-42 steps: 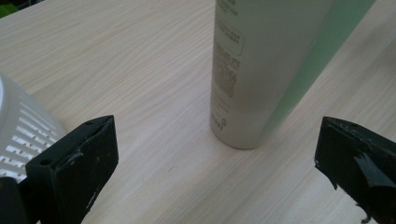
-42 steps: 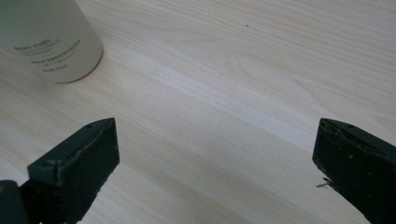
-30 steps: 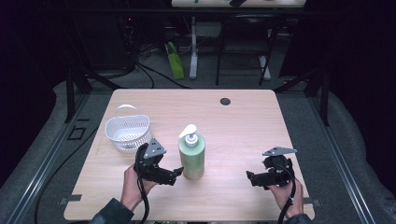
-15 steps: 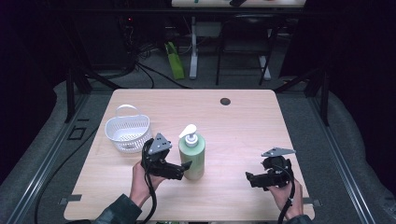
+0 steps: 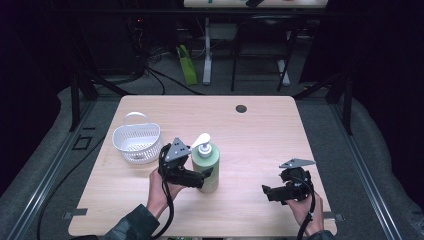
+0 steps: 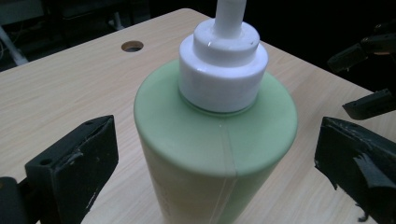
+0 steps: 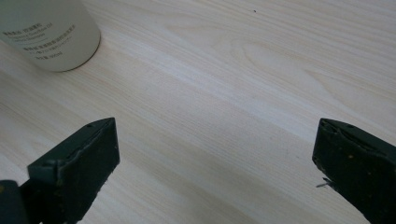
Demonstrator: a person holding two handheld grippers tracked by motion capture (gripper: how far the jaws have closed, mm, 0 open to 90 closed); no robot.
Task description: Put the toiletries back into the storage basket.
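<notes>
left gripper view looks down along its own fingers (image 6: 74, 163) at the green pump bottle (image 6: 219, 140), which stands between them: both black pads are spread wide, one on each side of the body, with a clear gap of pale wood on either side, so nothing is gripped yet. judged from this, the approach looks all but done, and what is left is the closing, the lift and wherever the bottle is meant to go; the white basket (image 5: 136, 142) just beside it to the left seems a likely place, though that is a guess.

high view shows the left gripper (image 5: 202, 176) low against the bottle (image 5: 206, 167), which stands upright near the middle of the surface (image 5: 270, 135), toward the person's edge. the right gripper (image 5: 270, 192) hovers well apart on the right, its fingers (image 7: 74, 163) wide open over bare wood, holding nothing.

the bottle is a smooth round cylinder, pale green on the shoulder and yellower down the side, with a thick white collar and a white pump head (image 5: 201, 140). small print shows low on its side in the right gripper view.
</notes>
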